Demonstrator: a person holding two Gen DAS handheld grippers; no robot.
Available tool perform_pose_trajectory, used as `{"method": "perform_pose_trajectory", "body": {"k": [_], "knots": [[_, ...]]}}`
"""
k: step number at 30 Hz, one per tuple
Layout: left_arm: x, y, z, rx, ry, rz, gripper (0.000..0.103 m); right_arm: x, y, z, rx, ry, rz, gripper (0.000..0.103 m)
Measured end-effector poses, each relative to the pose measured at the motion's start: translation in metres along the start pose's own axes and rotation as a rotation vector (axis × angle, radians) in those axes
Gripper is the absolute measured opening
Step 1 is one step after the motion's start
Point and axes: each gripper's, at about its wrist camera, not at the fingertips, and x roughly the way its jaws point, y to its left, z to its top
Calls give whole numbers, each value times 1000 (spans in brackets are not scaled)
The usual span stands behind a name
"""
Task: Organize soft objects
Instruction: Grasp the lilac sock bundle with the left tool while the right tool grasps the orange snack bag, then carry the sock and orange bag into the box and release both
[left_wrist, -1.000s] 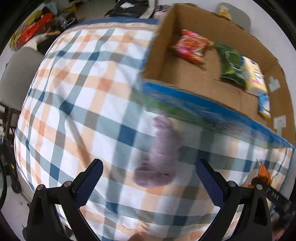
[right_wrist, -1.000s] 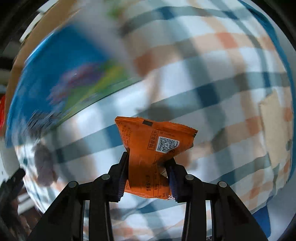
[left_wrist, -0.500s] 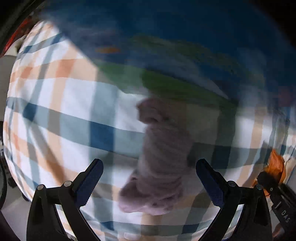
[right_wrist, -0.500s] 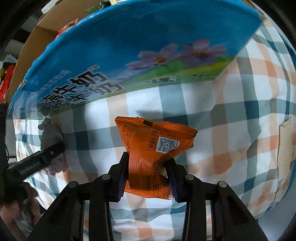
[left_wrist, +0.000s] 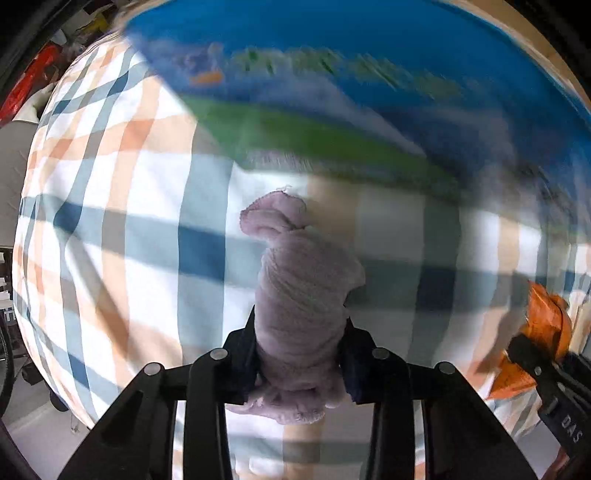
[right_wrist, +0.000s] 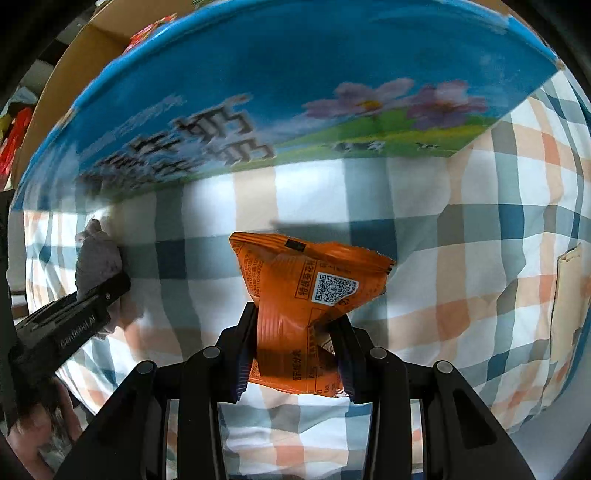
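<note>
The left tongs (left_wrist: 299, 354), open a moment ago, now clench a wrinkled lilac cloth (left_wrist: 303, 295). The right tongs (right_wrist: 295, 350) still grip a crinkled orange packet (right_wrist: 310, 291).

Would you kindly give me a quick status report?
Left gripper shut on purple sock. Right gripper shut on orange packet. Blue box wall ahead.
</note>
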Motion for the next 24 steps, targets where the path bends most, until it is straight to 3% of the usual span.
{"method": "perform_pose_trajectory", "body": {"k": [8,16,24], "knots": [[8,-17,-50,44,40,14,36,12,14,-20,-51,49,-4,41],[19,-34,-48,74,53,40,36,24,32,-30,-81,78,-27,41],[-9,-59,-44,90,-2,35,31,12,44,-28,-119,61,-29,41]]}}
